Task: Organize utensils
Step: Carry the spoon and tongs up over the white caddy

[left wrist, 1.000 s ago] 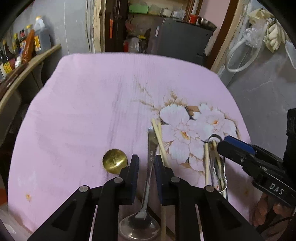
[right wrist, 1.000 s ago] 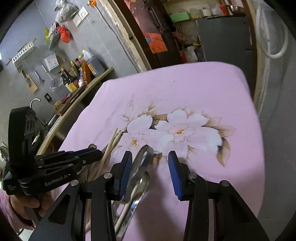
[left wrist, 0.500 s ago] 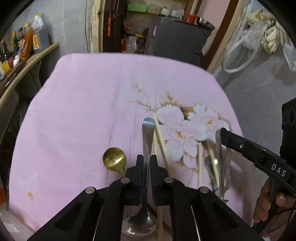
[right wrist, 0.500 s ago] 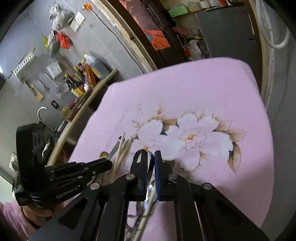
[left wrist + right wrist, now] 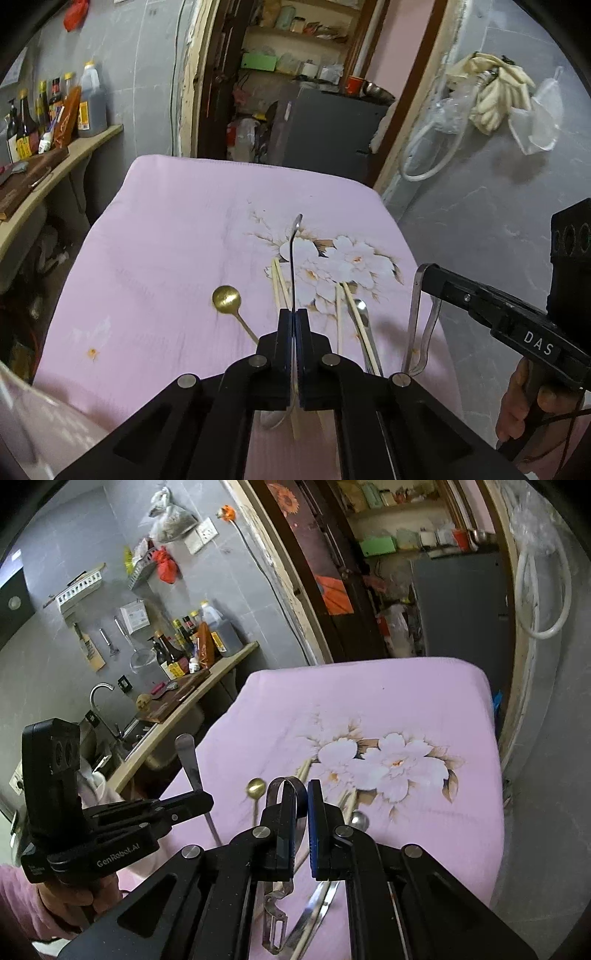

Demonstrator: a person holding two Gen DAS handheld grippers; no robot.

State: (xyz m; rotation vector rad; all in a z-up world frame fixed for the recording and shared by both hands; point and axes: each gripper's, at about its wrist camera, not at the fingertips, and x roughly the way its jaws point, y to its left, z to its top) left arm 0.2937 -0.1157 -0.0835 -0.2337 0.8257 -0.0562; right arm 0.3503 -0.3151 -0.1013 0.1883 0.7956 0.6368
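My left gripper (image 5: 294, 325) was clamped on a steel spoon (image 5: 291, 258), handle sticking up past the pads, lifted off the pink floral cloth (image 5: 177, 236). My right gripper (image 5: 302, 812) was pinched shut on metal tongs (image 5: 282, 788), loop end above the pads, arms hanging below. On the cloth lay a gold spoon (image 5: 227, 298), chopsticks (image 5: 279, 282) and another steel spoon (image 5: 360, 308).

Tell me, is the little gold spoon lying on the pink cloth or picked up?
Lying flat. The small gold metal spoon rests on the pink flowered cloth, touched by neither tongs.
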